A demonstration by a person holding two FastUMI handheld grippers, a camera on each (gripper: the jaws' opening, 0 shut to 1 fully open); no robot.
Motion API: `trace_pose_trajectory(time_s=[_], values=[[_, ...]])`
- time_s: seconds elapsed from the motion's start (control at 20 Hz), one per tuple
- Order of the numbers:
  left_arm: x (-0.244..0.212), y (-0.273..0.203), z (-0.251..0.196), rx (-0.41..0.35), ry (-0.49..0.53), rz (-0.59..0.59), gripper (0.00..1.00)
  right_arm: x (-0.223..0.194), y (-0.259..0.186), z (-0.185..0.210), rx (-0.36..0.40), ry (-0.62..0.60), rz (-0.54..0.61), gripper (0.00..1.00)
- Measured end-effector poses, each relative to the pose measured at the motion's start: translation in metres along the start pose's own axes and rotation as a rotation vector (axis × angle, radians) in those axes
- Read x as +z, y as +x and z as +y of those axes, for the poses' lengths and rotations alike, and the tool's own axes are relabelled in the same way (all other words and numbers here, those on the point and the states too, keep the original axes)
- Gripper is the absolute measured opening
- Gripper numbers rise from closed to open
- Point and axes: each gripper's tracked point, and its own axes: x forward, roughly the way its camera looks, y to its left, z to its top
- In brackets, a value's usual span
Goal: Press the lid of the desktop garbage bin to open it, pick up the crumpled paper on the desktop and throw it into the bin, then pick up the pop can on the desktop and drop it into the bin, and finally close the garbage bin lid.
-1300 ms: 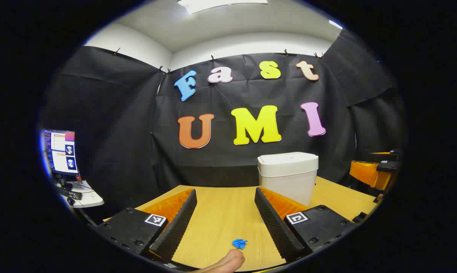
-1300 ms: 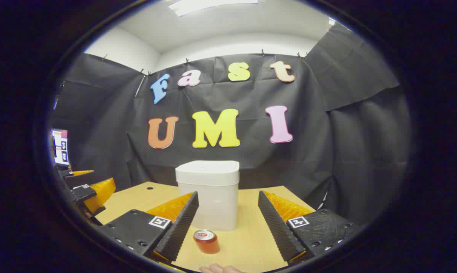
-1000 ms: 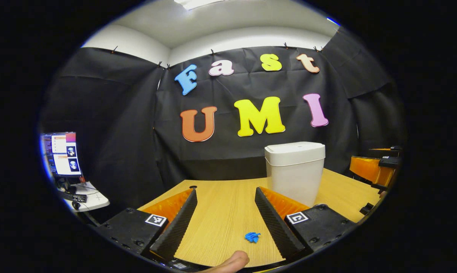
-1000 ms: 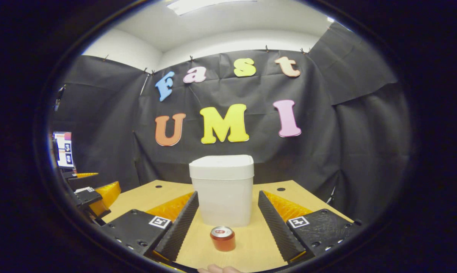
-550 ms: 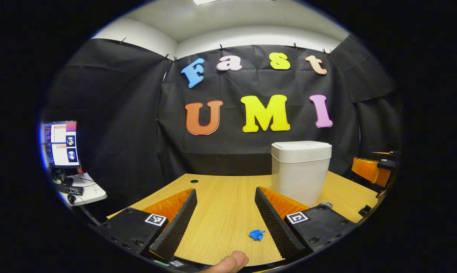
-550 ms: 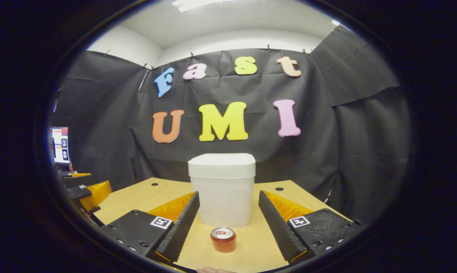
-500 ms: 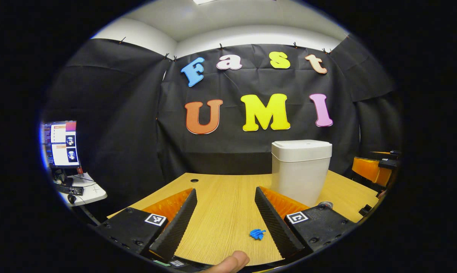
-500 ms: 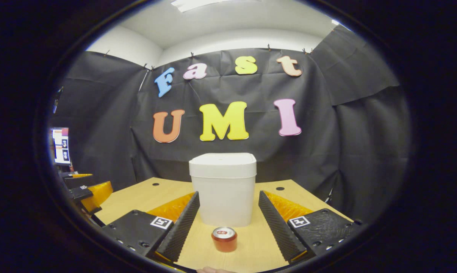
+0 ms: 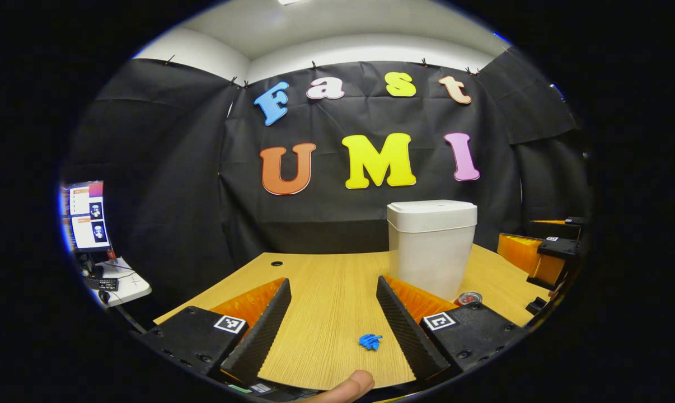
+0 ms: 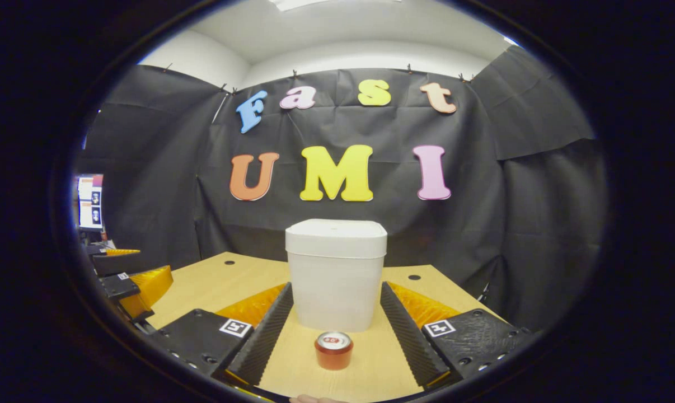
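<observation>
A white desktop bin stands on the wooden table with its lid down. In the left gripper view a small blue crumpled paper lies on the table between the fingers of my open left gripper, close to the right finger. In the right gripper view a red pop can stands upright in front of the bin, between the fingers of my open right gripper. The can's top also peeks out beside the bin in the left gripper view. Neither gripper touches anything.
The other gripper hovers at the table's side in each view. A monitor and keyboard on a small side desk sit off the table's left. Cable holes mark the table's far corners. A fingertip shows at the bottom edge.
Both grippers have risen and tipped down a little, so the bin sits lower against the wall and the can and paper lie more between the fingers. Both stayed open.
</observation>
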Motion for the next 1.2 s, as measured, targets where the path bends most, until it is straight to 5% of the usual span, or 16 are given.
trace_pose_trajectory(time_s=[0.4, 0.6, 0.85, 0.9, 1.05, 1.2], values=[[-0.006, 0.0, -0.01, -0.026, 0.005, 0.017, 0.99, 0.02, 0.023, -0.005, -0.031, 0.041, 0.013, 0.92], [-0.01, 0.004, -0.011, -0.029, 0.006, 0.031, 0.99, 0.043, 0.045, 0.006, 0.039, 0.071, 0.029, 0.7], [-0.015, 0.008, 0.001, -0.005, 0.011, 0.05, 0.99, 0.064, 0.081, 0.015, 0.069, 0.026, 0.036, 0.29], [-0.017, 0.009, 0.002, -0.001, 0.006, 0.054, 0.99, 0.068, 0.087, 0.018, 0.066, 0.022, 0.039, 0.35], [-0.017, 0.012, 0.011, 0.021, -0.003, 0.061, 0.99, 0.066, 0.11, 0.026, 0.082, 0.038, 0.075, 0.02], [-0.017, 0.014, 0.02, 0.033, -0.008, 0.057, 0.99, 0.079, 0.126, 0.03, 0.079, -0.018, 0.061, 0.04]])
